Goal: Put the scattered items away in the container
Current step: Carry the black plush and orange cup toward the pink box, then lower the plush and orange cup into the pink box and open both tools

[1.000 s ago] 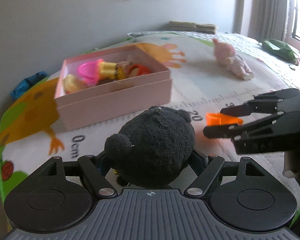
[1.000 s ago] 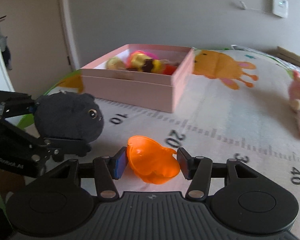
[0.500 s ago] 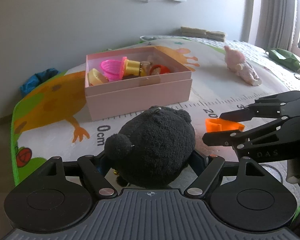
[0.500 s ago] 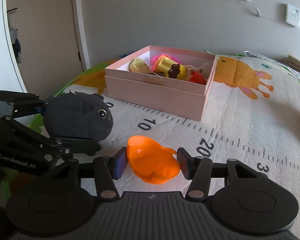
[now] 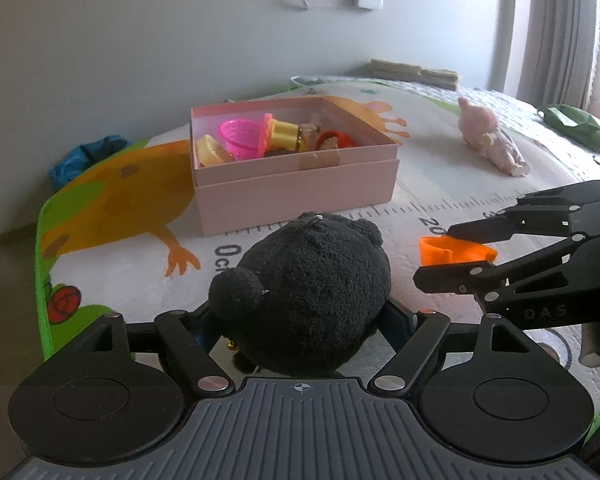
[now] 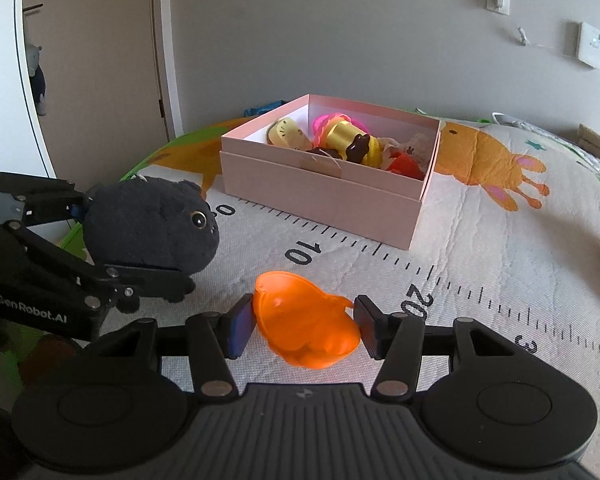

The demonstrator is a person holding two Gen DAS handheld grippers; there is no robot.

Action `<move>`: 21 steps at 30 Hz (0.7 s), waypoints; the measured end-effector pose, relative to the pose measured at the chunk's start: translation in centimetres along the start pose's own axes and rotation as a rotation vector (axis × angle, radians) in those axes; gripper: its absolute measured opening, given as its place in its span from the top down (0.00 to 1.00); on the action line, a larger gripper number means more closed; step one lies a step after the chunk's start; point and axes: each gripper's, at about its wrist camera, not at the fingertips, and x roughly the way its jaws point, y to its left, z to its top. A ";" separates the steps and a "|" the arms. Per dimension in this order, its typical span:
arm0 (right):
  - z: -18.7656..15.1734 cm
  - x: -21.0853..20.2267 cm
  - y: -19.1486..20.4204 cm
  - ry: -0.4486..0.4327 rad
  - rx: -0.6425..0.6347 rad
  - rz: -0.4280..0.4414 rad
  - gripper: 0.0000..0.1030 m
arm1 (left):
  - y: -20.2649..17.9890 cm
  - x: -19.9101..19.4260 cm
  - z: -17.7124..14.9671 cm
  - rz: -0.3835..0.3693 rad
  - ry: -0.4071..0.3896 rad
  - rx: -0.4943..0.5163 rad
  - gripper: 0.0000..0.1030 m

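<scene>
Playmat [image 5: 440, 184] beneath grey wall [image 5: 140, 40]

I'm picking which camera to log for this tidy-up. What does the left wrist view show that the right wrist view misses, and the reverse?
Only the left wrist view shows the whole pink doll, a green bag and the curtains. Only the right wrist view shows the black plush toy's face and the door. Both show the pink box, the orange toy, the left gripper and the right gripper.
</scene>
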 end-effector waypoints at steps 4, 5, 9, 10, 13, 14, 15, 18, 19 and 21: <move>0.2 0.1 0.0 -0.002 -0.002 -0.003 0.49 | 0.2 -0.2 0.1 0.001 -0.009 0.001 0.20; 0.2 0.1 0.0 -0.004 -0.002 -0.003 0.49 | 0.2 -0.2 0.2 0.000 -0.009 0.002 0.20; 0.6 0.3 -0.2 -0.009 -0.004 -0.006 0.49 | 0.4 0.0 0.3 -0.004 -0.009 0.000 0.20; 0.7 0.4 -0.3 -0.011 -0.004 -0.007 0.49 | 0.5 0.1 0.4 -0.005 -0.010 0.000 0.20; 0.9 0.6 -0.4 -0.016 -0.004 -0.008 0.49 | 0.7 0.5 0.8 -0.006 -0.011 -0.002 0.20; 1.1 0.7 -0.5 -0.017 -0.007 -0.007 0.49 | 0.7 0.5 0.8 -0.006 -0.011 -0.002 0.20; 1.3 0.8 -0.6 -0.020 -0.010 -0.007 0.49 | 0.7 0.6 0.9 -0.007 -0.011 -0.003 0.20; 2.3 0.9 -0.9 -0.043 -0.025 -0.003 0.49 | 1.1 1.1 1.6 -0.014 -0.012 -0.005 0.20; 2.9 1.0 -1.2 -0.060 -0.033 -0.007 0.49 | 1.2 1.3 2.0 -0.016 -0.015 -0.005 0.20; 4.3 1.3 -1.6 -0.101 -0.056 -0.030 0.49 | 1.8 1.8 3.2 -0.020 -0.029 -0.005 0.20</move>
